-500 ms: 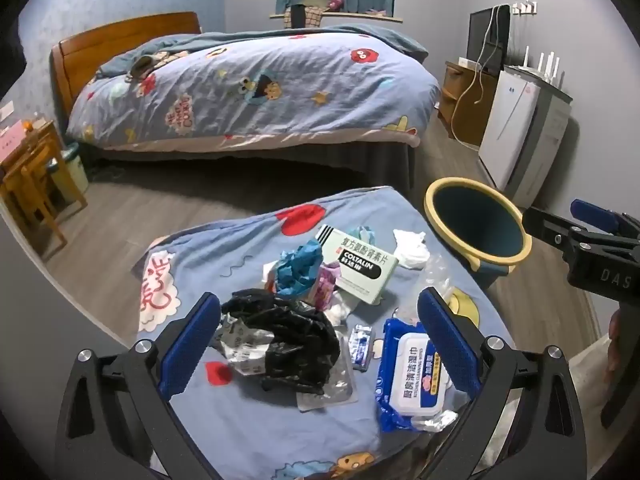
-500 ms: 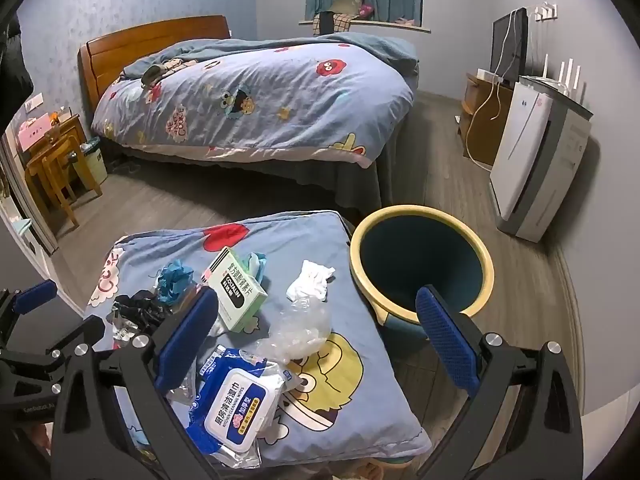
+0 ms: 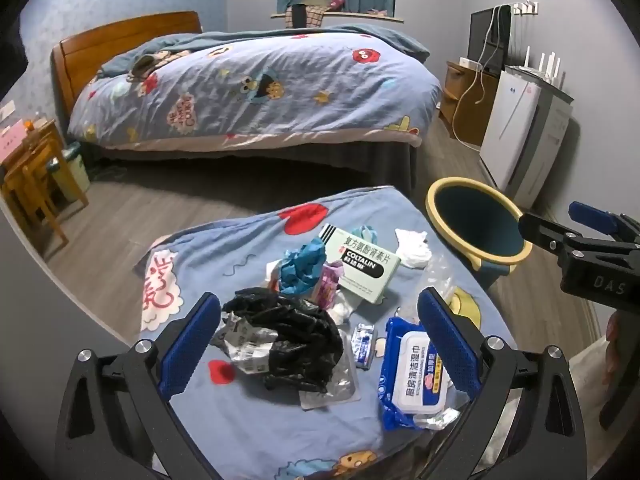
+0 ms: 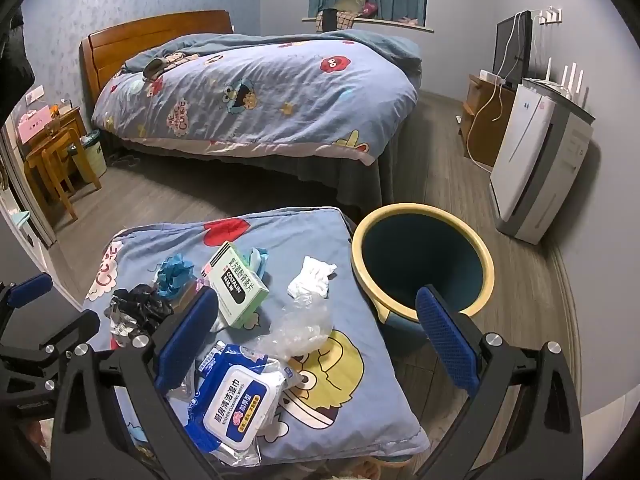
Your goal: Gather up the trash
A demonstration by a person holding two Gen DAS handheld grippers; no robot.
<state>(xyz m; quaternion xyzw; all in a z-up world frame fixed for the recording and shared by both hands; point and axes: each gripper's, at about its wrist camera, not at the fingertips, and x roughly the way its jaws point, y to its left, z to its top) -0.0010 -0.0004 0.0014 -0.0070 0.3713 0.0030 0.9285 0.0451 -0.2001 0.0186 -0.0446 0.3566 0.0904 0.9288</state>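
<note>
The left wrist view takes in the whole cushion (image 3: 248,432) top, with the trash scattered on it, and shows the right gripper (image 3: 560,232) from the side at the right edge; the right wrist view looks deeper into the bin (image 4: 420,220) and catches only a blue pad of the left gripper (image 4: 28,284) at its left edge. Behind stands the bed (image 4: 260,92), with a white appliance (image 4: 532,168) against the right wall. The bin, dark blue with a yellow rim, stands on the floor just beside the cushion's right edge; what shows of its inside holds nothing. On the cushion lie a blue wipes pack (image 3: 416,376), a crumpled black bag (image 3: 292,336), a green medicine box (image 3: 364,264), a clear plastic wrapper (image 4: 304,324), blue crumpled paper (image 3: 304,264), a white tissue (image 4: 312,276) and a small sachet (image 3: 364,340), only the left view showing the last. Both grippers hover above the cushion with jaws spread wide and released, gripping nothing.
</note>
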